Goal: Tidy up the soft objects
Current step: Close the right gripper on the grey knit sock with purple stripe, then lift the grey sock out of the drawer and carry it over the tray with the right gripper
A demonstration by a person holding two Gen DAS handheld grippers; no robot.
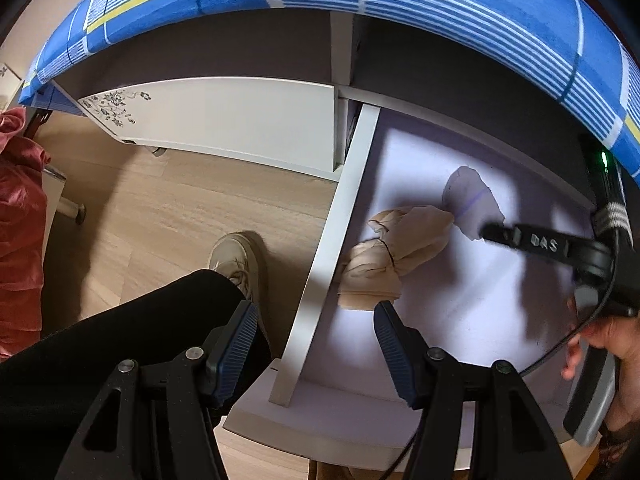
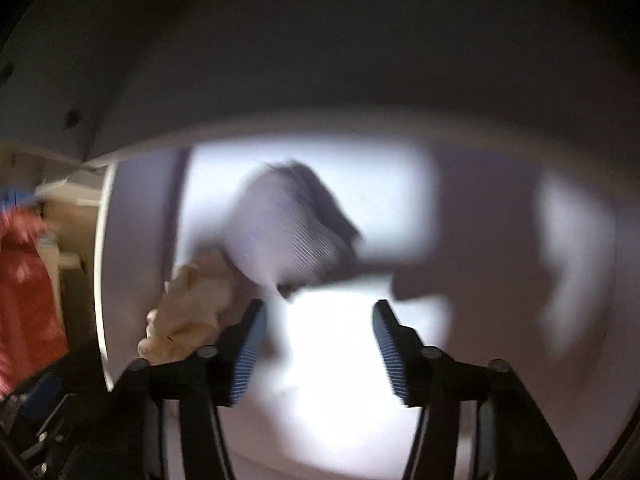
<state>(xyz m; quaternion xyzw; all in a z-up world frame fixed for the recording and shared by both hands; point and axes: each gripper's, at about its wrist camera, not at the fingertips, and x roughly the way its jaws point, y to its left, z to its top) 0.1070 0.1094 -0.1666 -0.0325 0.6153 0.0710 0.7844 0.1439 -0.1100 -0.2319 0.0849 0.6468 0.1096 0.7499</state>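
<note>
Drawer [image 1: 316, 280] open under the bed | white sock [image 2: 288, 236] lies loose beside the tan bundle [image 1: 384, 252] | our right tool [image 2: 318, 344] gapes empty, left tool [image 1: 316, 344] likewise | next, we judge: fetch another piece.

The open drawer [image 1: 460, 360] has most of its white floor bare — the near and right parts lie free. A beige bundle [image 1: 394, 248] sits against the left wall [image 1: 336, 240], touching a pale sock [image 1: 474, 204] farther back; the two fill the left-middle. The right claw [image 1: 494, 236] reaches in from the right, just beside the sock. Above, the blue checked bed [image 1: 440, 4] overhangs the drawer's back — room there is low. Left of the wall, a leg [image 1: 120, 344] and shoe [image 1: 240, 260] take up the floor.
</note>
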